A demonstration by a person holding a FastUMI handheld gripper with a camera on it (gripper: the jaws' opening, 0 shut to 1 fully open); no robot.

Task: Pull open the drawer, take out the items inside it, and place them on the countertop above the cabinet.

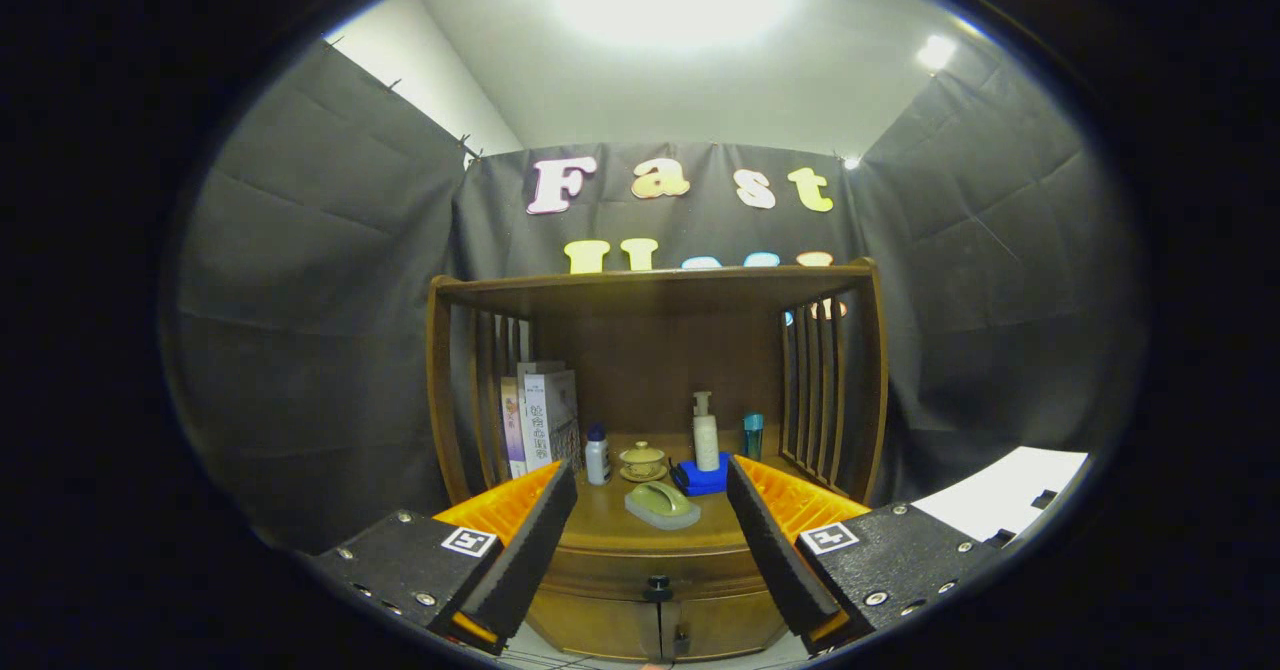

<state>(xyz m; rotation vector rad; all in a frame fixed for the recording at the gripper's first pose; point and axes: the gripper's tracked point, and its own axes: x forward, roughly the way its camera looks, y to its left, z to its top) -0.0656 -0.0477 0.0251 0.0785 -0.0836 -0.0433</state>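
- Wooden cabinet [655,550] served as landmark; gripper [650,525] hung before its front, fingers spread wide apart, gripping nothing, seemingly set for an approach.
- Drawer [650,562], closed, under the countertop [600,520]; dark knob [657,583] at its centre, between and just below the fingertips. Contents hidden.
- Green soap-dish-like item [660,503] on a grey base, at the countertop's front, above the knob.
- Lidded cup on saucer [642,460] behind it; white bottle [597,455] beside.
- Pump bottle [706,435] upright on blue block [700,478]; teal tumbler [752,437] nearby.
- Books [540,415] standing against the cabinet's slatted side, likely for support.
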